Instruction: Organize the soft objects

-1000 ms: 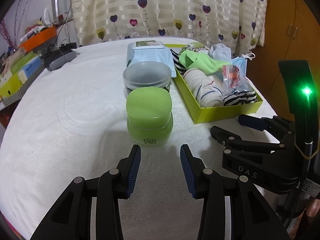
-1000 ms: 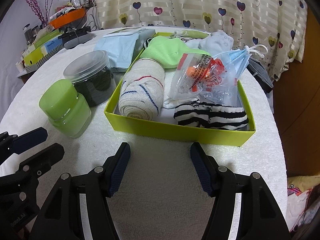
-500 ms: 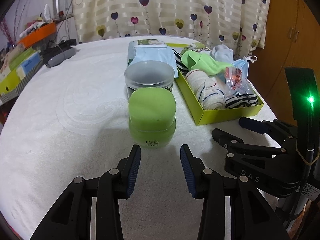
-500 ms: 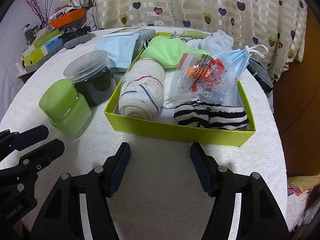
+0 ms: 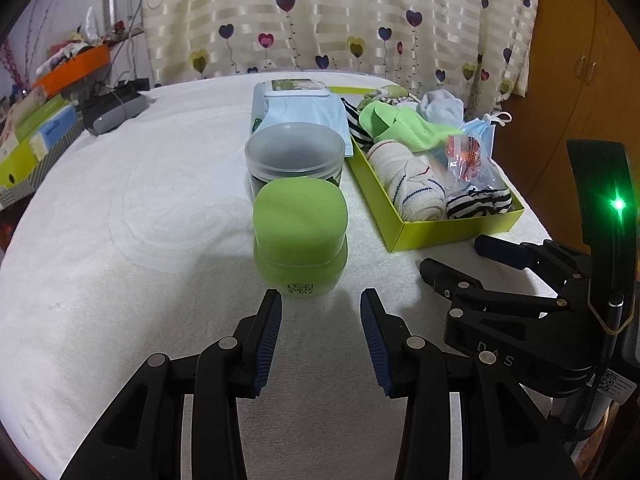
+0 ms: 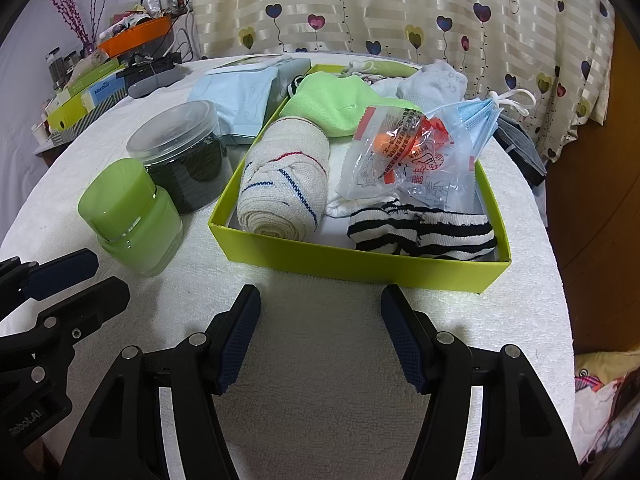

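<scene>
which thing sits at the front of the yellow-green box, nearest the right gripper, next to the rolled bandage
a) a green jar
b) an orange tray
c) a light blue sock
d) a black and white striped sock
d: in the right wrist view the black and white striped sock lies against the front wall of the yellow-green box, beside the rolled bandage and just beyond the open right gripper.
</scene>
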Motion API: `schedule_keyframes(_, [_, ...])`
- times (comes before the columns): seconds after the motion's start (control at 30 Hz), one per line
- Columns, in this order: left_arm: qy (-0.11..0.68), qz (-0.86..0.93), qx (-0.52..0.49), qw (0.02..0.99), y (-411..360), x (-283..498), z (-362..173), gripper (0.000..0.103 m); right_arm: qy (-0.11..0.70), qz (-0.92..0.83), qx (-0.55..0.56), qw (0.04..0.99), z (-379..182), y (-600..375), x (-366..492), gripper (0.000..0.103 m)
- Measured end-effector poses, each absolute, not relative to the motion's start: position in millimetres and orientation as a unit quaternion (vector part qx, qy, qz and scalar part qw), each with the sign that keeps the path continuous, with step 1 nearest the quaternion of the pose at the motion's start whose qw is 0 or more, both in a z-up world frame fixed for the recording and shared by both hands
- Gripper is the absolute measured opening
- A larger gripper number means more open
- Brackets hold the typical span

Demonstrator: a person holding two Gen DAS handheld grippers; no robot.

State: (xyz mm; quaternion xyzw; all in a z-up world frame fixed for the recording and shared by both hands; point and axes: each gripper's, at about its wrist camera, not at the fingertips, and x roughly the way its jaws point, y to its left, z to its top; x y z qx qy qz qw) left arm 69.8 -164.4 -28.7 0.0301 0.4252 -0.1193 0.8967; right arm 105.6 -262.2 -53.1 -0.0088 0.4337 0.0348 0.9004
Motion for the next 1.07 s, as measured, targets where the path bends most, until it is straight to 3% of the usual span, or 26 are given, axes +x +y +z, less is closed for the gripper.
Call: schedule_keyframes(1.07, [0.432,-0.142,0.023,0.891,-166.9,72.1,-29.7,0.04,0.434,0.035,-0.009,0.9,-53.2,-262.7,105.7,0.064])
